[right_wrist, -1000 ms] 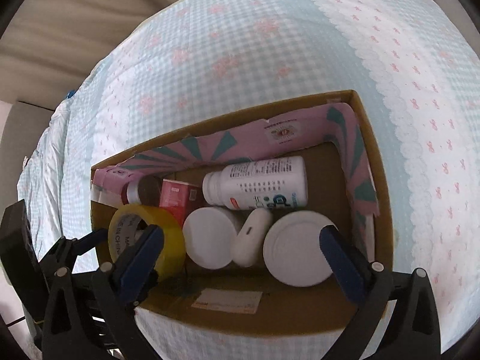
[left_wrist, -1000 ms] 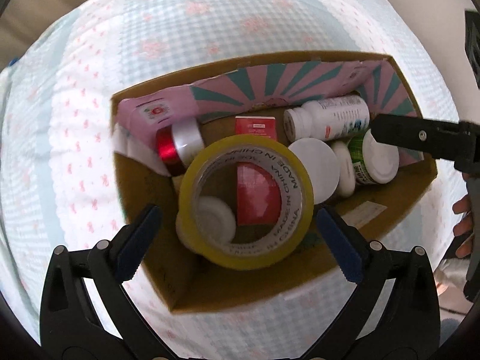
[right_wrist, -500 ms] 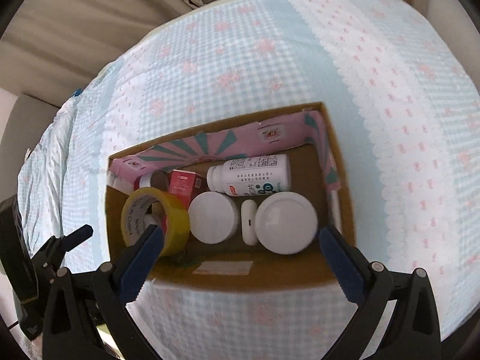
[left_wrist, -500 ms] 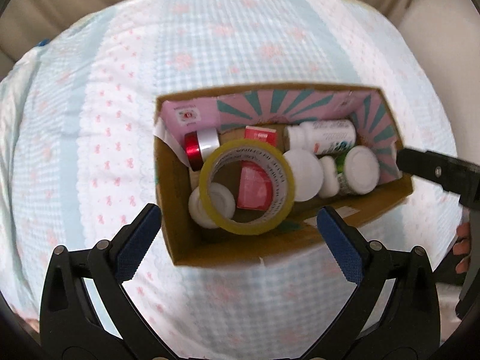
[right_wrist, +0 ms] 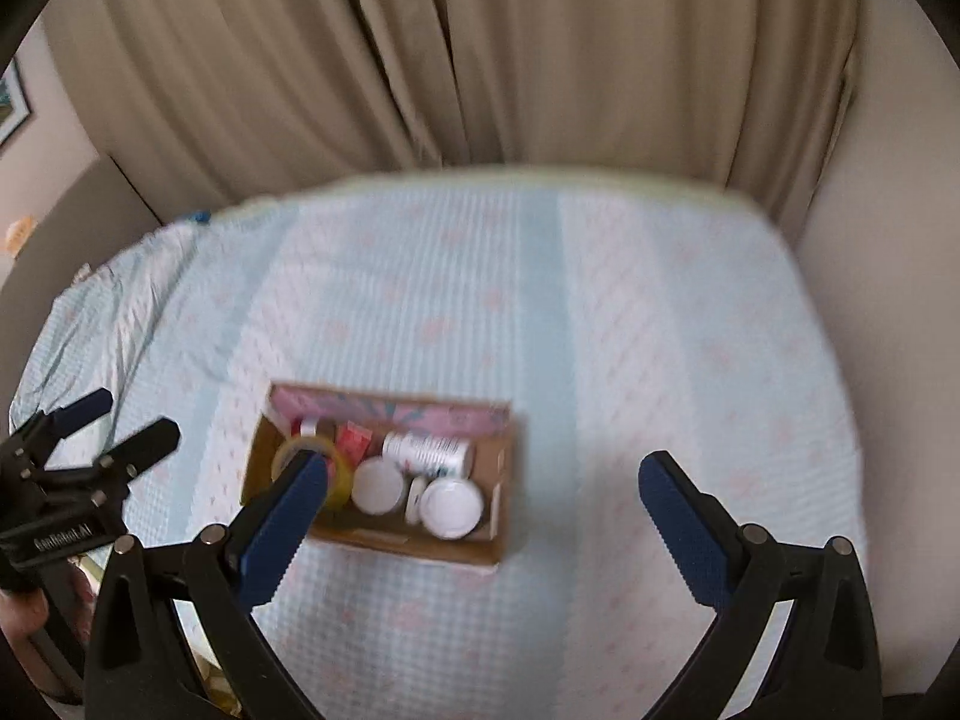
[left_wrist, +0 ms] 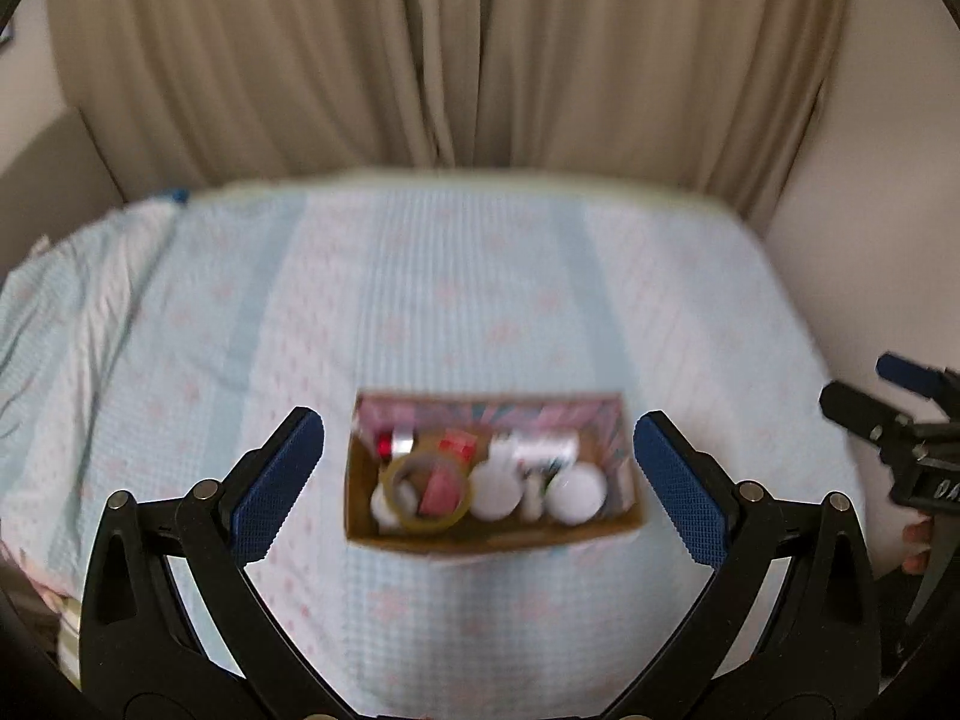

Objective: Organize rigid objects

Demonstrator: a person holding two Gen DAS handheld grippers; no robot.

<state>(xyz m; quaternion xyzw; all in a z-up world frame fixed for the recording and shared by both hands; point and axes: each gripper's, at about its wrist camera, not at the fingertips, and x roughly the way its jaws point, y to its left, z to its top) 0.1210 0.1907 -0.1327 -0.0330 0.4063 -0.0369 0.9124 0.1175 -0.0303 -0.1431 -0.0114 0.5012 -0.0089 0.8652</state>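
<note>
Left gripper point(left_wrist: 479, 468): jaws spread wide, nothing between them, held above the bed point(left_wrist: 480, 276). Right gripper point(right_wrist: 483, 501): jaws equally wide, empty too.

Cardboard box point(left_wrist: 480, 534) sits on the bedsheet between the left jaws in the left wrist view. In the right wrist view the box point(right_wrist: 408, 543) is left of centre and the left blue pad point(right_wrist: 282, 531) covers its near-left corner.

View differences: the left view shows the right gripper at its right edge, with fingertips of a hand point(left_wrist: 915, 546) under it. The right view shows the left gripper at its left edge, plus a framed picture point(right_wrist: 9, 105) on the wall.

Count in box, frames blurred: one yellow tape roll point(left_wrist: 427, 495), one red packet point(left_wrist: 447, 468), one white bottle lying on its side point(right_wrist: 427, 451), two large white round lids point(right_wrist: 451, 507), one red-and-silver roll point(left_wrist: 396, 443). Small white items between them can't be resolved.

Pink patterned liner point(right_wrist: 396, 414) runs along the box's back wall. Beige curtain point(left_wrist: 456, 60) hangs behind the bed.
</note>
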